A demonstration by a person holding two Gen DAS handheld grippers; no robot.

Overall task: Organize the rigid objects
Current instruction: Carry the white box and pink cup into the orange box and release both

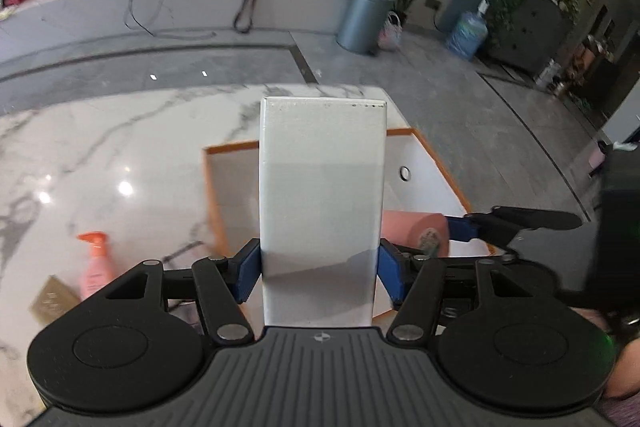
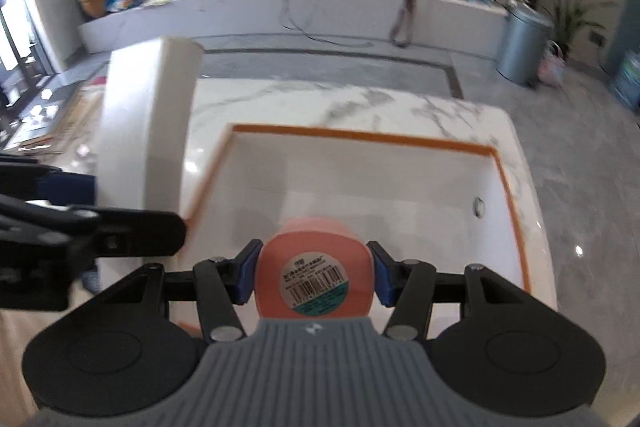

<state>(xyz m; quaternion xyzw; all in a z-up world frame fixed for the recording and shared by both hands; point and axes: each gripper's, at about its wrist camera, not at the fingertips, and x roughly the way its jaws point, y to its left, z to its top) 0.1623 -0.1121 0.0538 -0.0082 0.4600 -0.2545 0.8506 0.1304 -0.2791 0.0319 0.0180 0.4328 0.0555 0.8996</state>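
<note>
A: Where do the two grippers sit, and what are they carrying?

B: The left gripper (image 1: pixel 319 273) is clamped on a tall white box (image 1: pixel 322 195), its blue pads pressed to the box's two long sides. The right gripper (image 2: pixel 314 277) is clenched on a pink container (image 2: pixel 316 267) with a round barcode label facing the camera. Both are held above a white bin with an orange rim (image 2: pixel 508 187), which stands on the marble table (image 2: pixel 360 99).

A: How much room is there around that bin?

B: The bin's interior looks bare in the right wrist view, apart from a small round fitting on its right wall. Its far rim runs close to the table's far edge, and its right rim lies near the table's rounded right corner, with grey floor beyond. To the left the marble is open, except for a pink spray bottle (image 1: pixel 95 263) and a flat tan item (image 1: pixel 54 301) near the lower left of the left wrist view.

A: Anything you can't make out?

B: The white box hides the middle of the bin in the left view, and in the right view it blocks the table's left side. The pink container's far end is hidden behind its own body. The label's print is too blurred to read, and the bin's near rim is covered by the grippers.
</note>
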